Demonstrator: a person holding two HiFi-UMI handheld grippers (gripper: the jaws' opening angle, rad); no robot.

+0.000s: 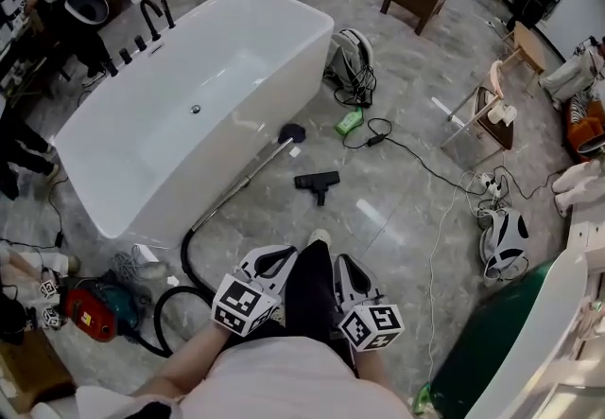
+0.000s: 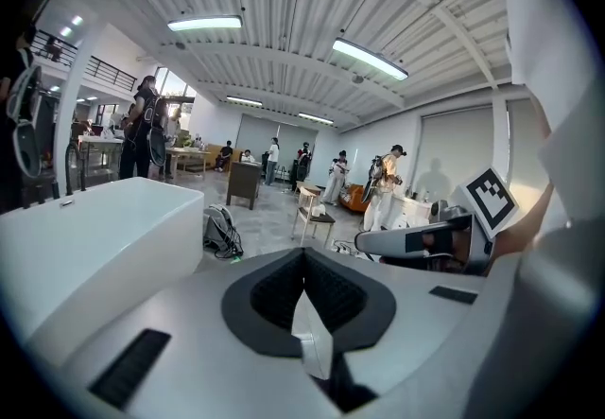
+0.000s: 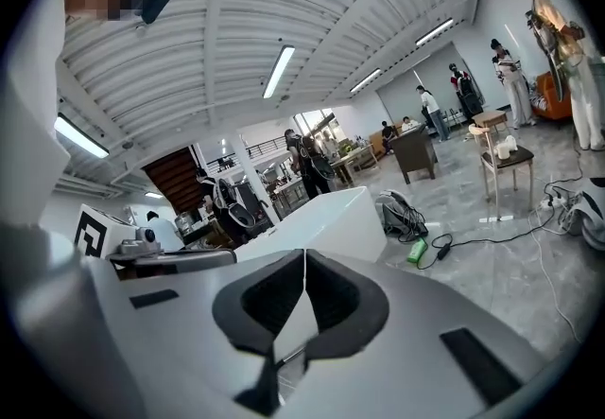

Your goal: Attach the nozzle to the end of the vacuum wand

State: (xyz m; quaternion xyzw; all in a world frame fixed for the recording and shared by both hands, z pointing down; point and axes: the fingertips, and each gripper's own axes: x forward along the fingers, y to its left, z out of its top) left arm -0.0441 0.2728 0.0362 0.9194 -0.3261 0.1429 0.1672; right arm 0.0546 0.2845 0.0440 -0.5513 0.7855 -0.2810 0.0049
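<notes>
Head view: the left gripper [image 1: 280, 259] and the right gripper [image 1: 346, 263] are held side by side low in the frame, above the grey floor [image 1: 397, 218], with a dark trouser leg [image 1: 310, 289] between them. The black nozzle [image 1: 318, 182] lies on the floor ahead of both grippers, well apart from them and untouched. The vacuum wand [image 1: 241, 183], a silver tube, rests slanted against the side of the white bathtub [image 1: 189, 105], its dark upper end near the nozzle but not joined to it. From the wand's lower end a black hose [image 1: 184, 270] curves back to a red vacuum body [image 1: 90, 313] at the left. A green bottle [image 1: 349, 121] lies on the floor beyond the nozzle. Left gripper view: the jaws of the left gripper [image 2: 303, 253] are clenched together with nothing between them; the bathtub [image 2: 85, 237] is seen at the left and the right gripper [image 2: 430, 239] at the right. Right gripper view: the jaws of the right gripper [image 3: 304, 253] are likewise pressed together and empty; the bathtub [image 3: 321, 214] is seen ahead, and the green bottle [image 3: 417, 251] lies on the floor at the right.
</notes>
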